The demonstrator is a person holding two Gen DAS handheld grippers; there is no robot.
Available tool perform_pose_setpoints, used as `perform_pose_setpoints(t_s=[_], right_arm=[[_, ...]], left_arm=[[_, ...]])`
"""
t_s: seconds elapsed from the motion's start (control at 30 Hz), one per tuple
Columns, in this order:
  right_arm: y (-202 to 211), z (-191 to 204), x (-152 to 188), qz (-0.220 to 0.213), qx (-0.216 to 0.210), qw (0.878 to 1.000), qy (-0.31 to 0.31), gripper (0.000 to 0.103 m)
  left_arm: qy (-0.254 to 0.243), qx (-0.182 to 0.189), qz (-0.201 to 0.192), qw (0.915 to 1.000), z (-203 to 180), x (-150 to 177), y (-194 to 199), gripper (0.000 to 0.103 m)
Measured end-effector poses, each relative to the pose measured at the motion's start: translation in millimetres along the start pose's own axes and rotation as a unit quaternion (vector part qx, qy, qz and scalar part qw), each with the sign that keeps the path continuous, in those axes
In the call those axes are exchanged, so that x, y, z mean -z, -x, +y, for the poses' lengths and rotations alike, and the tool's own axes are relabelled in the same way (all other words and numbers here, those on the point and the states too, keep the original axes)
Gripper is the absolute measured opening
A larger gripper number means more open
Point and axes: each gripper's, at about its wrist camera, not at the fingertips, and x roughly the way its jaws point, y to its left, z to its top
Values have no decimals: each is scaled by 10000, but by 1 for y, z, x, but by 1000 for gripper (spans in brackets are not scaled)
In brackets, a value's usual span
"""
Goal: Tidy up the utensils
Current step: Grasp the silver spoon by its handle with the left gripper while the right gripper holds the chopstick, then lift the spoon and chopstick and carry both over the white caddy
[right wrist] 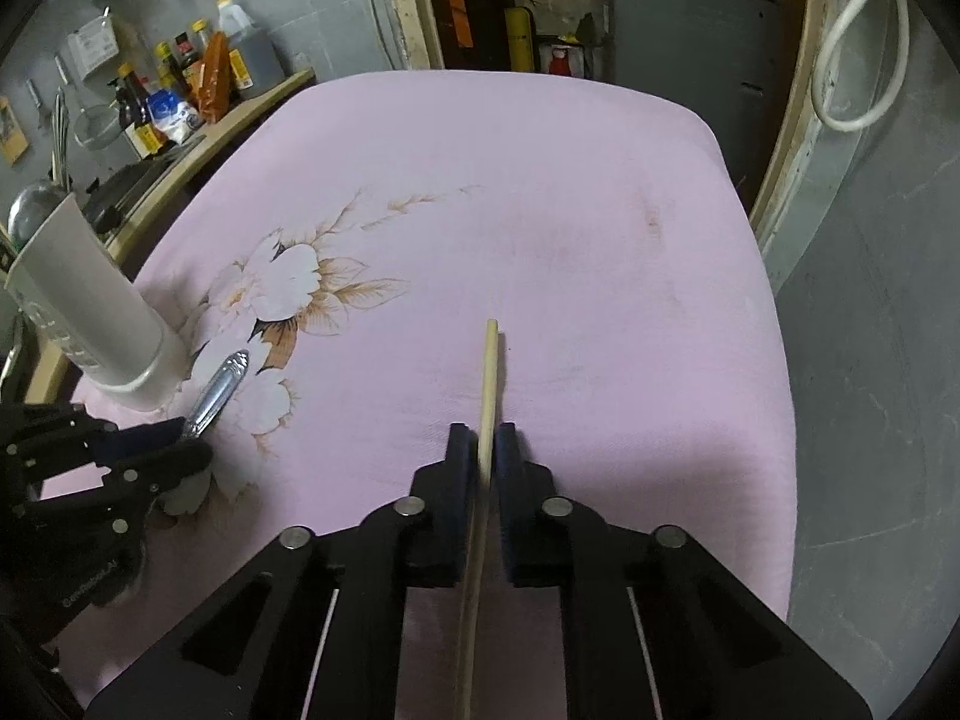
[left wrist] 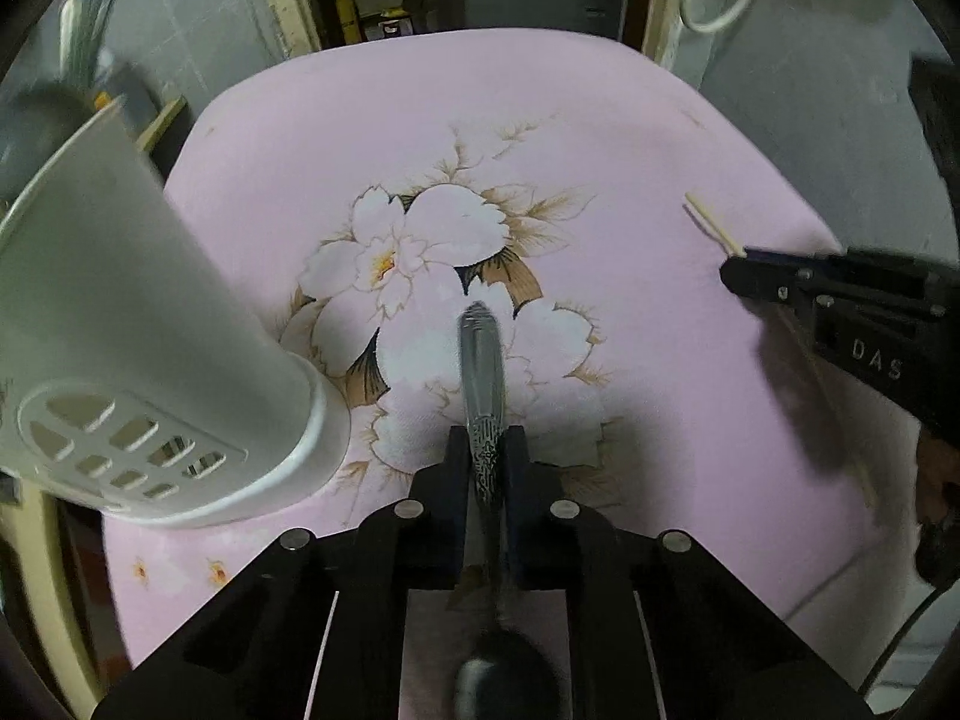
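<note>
My left gripper [left wrist: 485, 435] is shut on a metal spoon [left wrist: 480, 372], handle pointing forward over the pink flowered cloth [left wrist: 600, 138], bowl back near the camera. A white slotted utensil holder [left wrist: 138, 324] stands just left of it. My right gripper [right wrist: 487, 435] is shut on wooden chopsticks [right wrist: 489, 378] that point forward. In the left wrist view the right gripper [left wrist: 741, 267] shows at the right with the chopsticks [left wrist: 711, 222] sticking out. In the right wrist view the left gripper [right wrist: 186, 438] holds the spoon [right wrist: 219, 387] beside the holder [right wrist: 96, 312].
The cloth [right wrist: 540, 180] covers a small table. A side shelf with bottles [right wrist: 180, 78] lies beyond its left edge. A white cable [right wrist: 864, 48] hangs on the right wall. A dark doorway with clutter is behind the table.
</note>
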Motion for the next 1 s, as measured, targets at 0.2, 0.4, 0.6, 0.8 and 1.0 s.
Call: perform_pose_setpoints(t_s=[0.2, 0.4, 0.6, 0.8, 1.0], right_arm=[[19, -1, 12, -373, -263, 9988, -194, 3], [48, 11, 27, -1001, -474, 9935, -256, 3], [65, 23, 30, -1304, -594, 9894, -235, 3], [67, 28, 33, -1307, -625, 9891, -251, 3], [74, 31, 35, -1452, -634, 9870, -261, 3]], left_arm=[[685, 804, -723, 9918, 32, 18, 36, 7], [809, 817, -1284, 9850, 38, 38, 60, 7], [885, 853, -1569, 9799, 37, 46, 67, 7], [874, 891, -1597, 9792, 29, 52, 64, 7], [885, 819, -1815, 9760, 31, 64, 73, 7]])
